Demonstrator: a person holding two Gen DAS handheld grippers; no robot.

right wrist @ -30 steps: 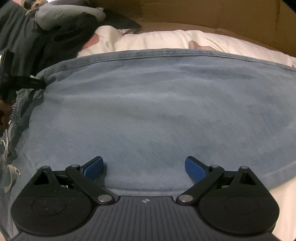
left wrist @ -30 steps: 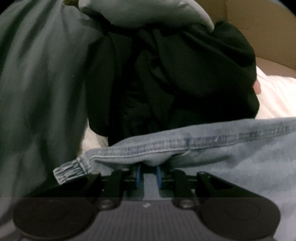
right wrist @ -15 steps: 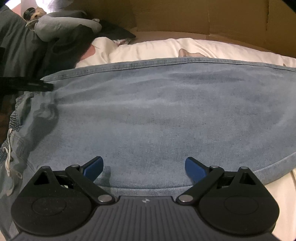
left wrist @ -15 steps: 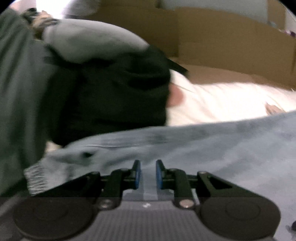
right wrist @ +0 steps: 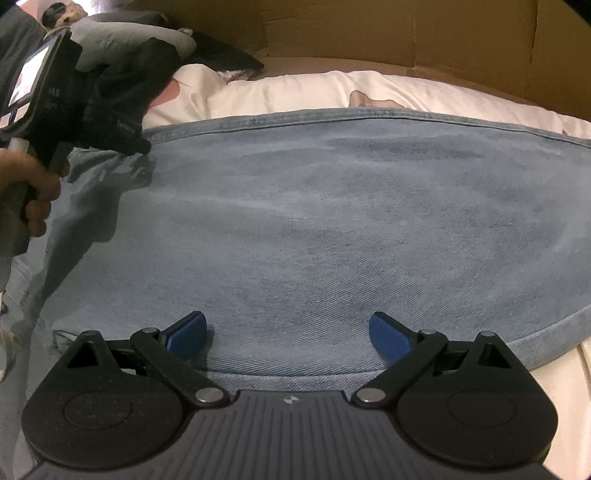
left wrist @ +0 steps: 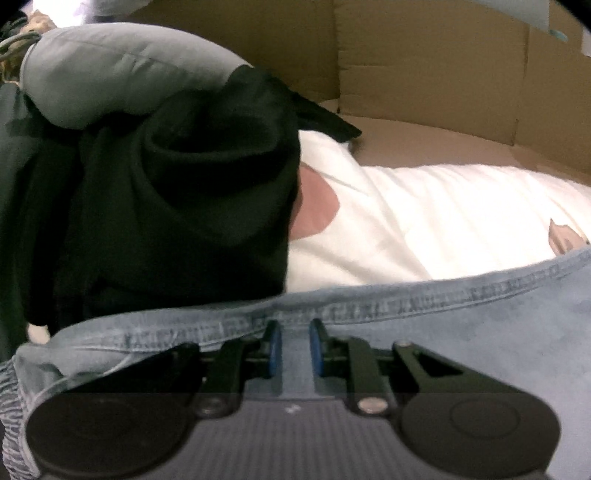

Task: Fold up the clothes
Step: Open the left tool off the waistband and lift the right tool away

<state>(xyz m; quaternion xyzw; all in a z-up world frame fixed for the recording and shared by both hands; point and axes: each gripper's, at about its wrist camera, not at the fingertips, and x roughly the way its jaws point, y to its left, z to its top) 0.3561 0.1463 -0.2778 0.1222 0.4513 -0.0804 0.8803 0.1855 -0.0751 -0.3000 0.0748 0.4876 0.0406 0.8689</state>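
Cardboard walls [right wrist: 406, 33] behind white bedding [right wrist: 295, 88], left claw [left wrist: 294, 345] pinching denim garment [right wrist: 314, 221], right claw [right wrist: 288, 332] released

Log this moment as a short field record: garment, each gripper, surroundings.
garment: blue denim piece, spread flat over a white cloth
left gripper: shut on the denim's stitched edge
right gripper: open, jaws wide above the denim
beside: black garment and grey garment piled at left
behind: cardboard wall
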